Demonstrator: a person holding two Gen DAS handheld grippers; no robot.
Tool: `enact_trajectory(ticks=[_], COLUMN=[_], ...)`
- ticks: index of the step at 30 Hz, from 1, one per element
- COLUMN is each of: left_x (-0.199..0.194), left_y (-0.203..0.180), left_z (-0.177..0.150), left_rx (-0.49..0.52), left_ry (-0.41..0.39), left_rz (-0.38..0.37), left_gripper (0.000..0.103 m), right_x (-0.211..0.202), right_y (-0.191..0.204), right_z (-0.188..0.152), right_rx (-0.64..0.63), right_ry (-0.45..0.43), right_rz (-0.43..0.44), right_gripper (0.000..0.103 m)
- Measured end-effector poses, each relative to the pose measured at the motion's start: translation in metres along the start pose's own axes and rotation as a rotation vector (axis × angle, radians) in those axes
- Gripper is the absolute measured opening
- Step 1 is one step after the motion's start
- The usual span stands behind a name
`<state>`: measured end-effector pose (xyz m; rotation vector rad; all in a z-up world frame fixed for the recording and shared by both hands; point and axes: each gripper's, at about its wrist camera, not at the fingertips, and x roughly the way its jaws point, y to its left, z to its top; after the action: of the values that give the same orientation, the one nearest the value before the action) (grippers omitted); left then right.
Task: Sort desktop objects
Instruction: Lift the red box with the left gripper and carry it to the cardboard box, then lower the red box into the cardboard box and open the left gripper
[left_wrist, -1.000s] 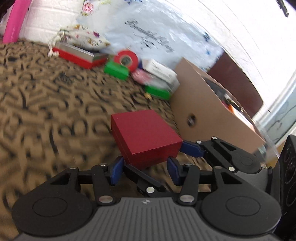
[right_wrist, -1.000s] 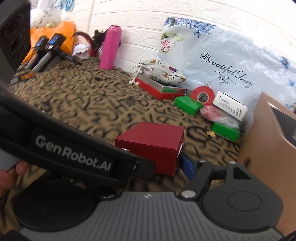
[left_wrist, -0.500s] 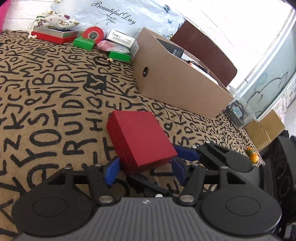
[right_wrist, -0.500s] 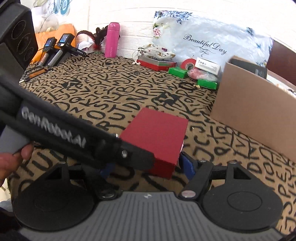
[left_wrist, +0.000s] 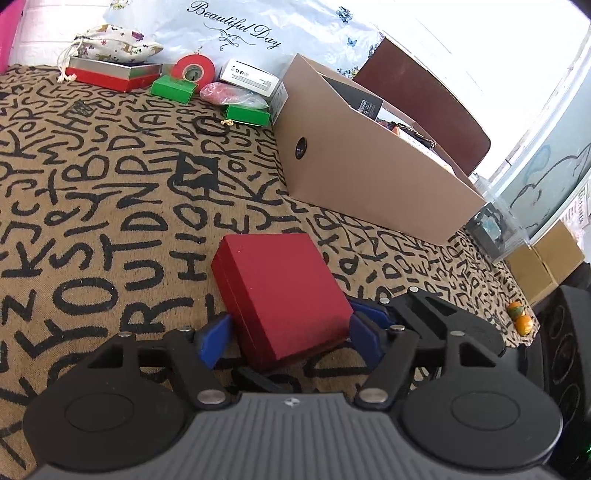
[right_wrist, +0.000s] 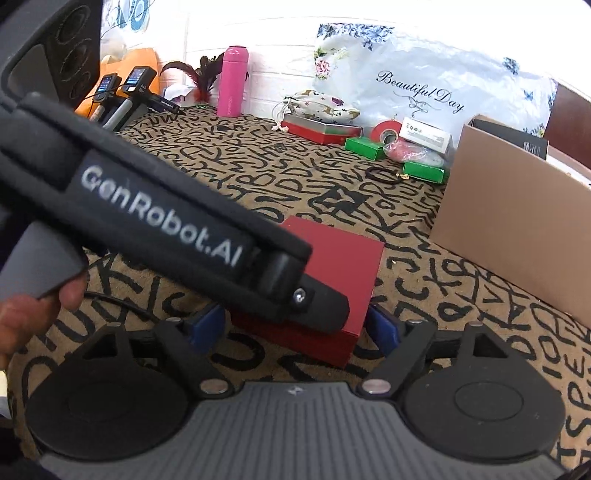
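Note:
A dark red box (left_wrist: 280, 291) rests on the letter-patterned cloth (left_wrist: 110, 206) near the front of the table. My left gripper (left_wrist: 289, 338) straddles its near end, jaws apart, with a small gap between the blue pads (left_wrist: 214, 339) and the box. My right gripper (right_wrist: 293, 326) straddles the same red box (right_wrist: 354, 258) from the other side. Its jaws are opening and its pads stand just off the box. The left gripper's body (right_wrist: 166, 221) crosses the right wrist view and hides part of the box. An open cardboard box (left_wrist: 369, 177) stands to the right.
Along the back lie a red tin (left_wrist: 110, 74), green boxes (left_wrist: 173, 88), a red tape roll (left_wrist: 194, 70), a white carton (left_wrist: 247, 77) and a pink bottle (right_wrist: 232, 81). A black speaker (right_wrist: 70, 48) stands at the left, and a hand (right_wrist: 22, 314) shows at the edge.
Both grippers have drawn back toward the table's front with the red box. Both pairs of jaws have widened, and the box now lies on the cloth with gaps at the pads.

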<state>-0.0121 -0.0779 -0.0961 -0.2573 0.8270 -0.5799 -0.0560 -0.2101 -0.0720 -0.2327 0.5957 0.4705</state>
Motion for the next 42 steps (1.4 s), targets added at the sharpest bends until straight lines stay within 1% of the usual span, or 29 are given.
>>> enact_trajectory(ticks=[1,3,9,15,21,26,30,35,39,42], left_x=[0.0,-0.003,-0.012,-0.013,-0.007,0.014,0.04,0.075,0.108,0.135], left_y=[-0.003,-0.009,-0.033,-0.062,-0.102,-0.128,-0.144,-0.158,-0.158,-0.157], left_z=[0.0,0.001,0.014,0.042,0.075,0.105,0.129,0.159,0.184,0.202], left_rx=[0.01,0.03,0.085,0.097,0.173,0.203,0.22,0.231,0.216,0.206], left_ry=[-0.001,-0.008,-0.058,-0.108,-0.179,-0.193,-0.184,-0.166,-0.147,-0.174], left_rz=[0.006,0.009,-0.034,-0.104,-0.163,-0.195,-0.22,-0.236,-0.26,-0.25], left_gripper=[0.07,0.069,0.069,0.068,0.068,0.068,0.068,0.068,0.067,0.065], right_x=[0.0,-0.002,-0.025,-0.047,-0.066,-0.073,-0.068,-0.054,-0.039,-0.019], right_y=[-0.001,-0.002,-0.011,-0.032,-0.064,-0.104,-0.139,-0.188,-0.225,-0.254], right_z=[0.001,0.003,0.015,0.03,0.048,0.058,0.066,0.077,0.09,0.101], right_rx=[0.002,0.013,0.002,0.015,0.034,0.078,0.135,0.222,0.272,0.311], right_ry=[0.001,-0.002,-0.098,-0.195,-0.288,-0.345,-0.365,-0.372,-0.367,-0.355], right_rz=[-0.002,-0.01,-0.07,-0.149,-0.245,-0.303,-0.328,-0.33,-0.331,-0.332], right_gripper=[0.076,0.075,0.074,0.073,0.073,0.073,0.073,0.073,0.072,0.07])
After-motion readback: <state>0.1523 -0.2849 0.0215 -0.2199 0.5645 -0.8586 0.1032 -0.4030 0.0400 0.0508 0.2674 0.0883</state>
